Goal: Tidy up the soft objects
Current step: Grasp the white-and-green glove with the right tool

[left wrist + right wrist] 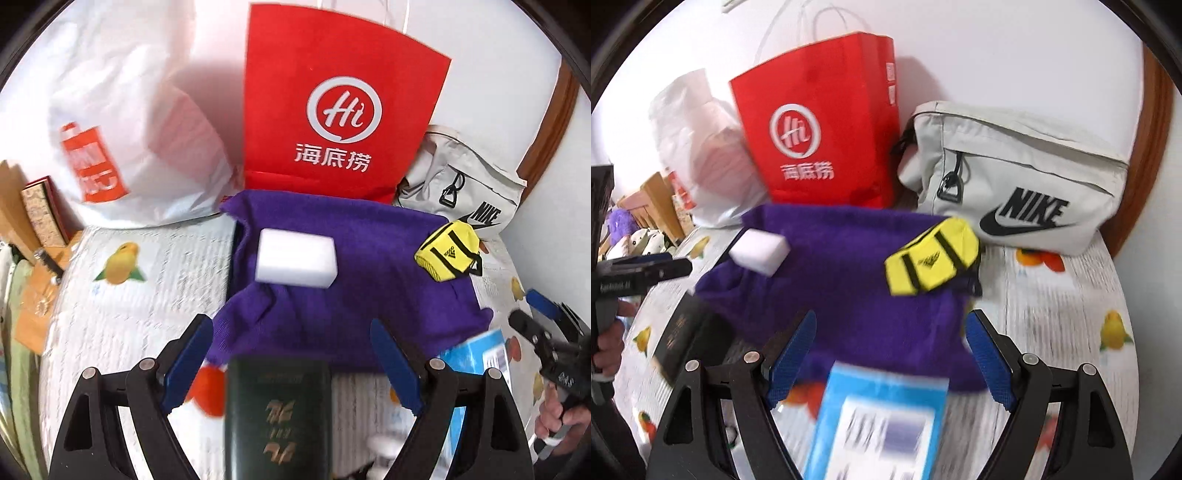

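1. Fingers of the left gripper are standing wide apart and gripping nothing; a dark green booklet is lying flat on the table between them, untouched as far as the left wrist view shows.
2. Fingers of the right gripper are likewise spreading wide and holding nothing; a light blue box is lying below and between them, blurred.
3. Just ahead of both pairs of fingers, a purple knitted cloth is lying rumpled on the fruit-print tablecloth, its near edge reaching almost to the fingertips.
4. Farther in, a white sponge block is resting on the cloth's left part, well ahead of the left fingers.
5. A yellow sock with black stripes is lying on the cloth's far right corner, ahead of the right fingers and just in front of a grey Nike pouch.
6. A red paper bag and a white plastic bag are standing behind, against the wall.
7. Judging by looks, all three soft things are light and yielding: the sponge should be squeezed across its short sides, the sock pinched at its folded middle, and the cloth bunched at a raised fold since it will be drooping and dragging whatever sits on it.
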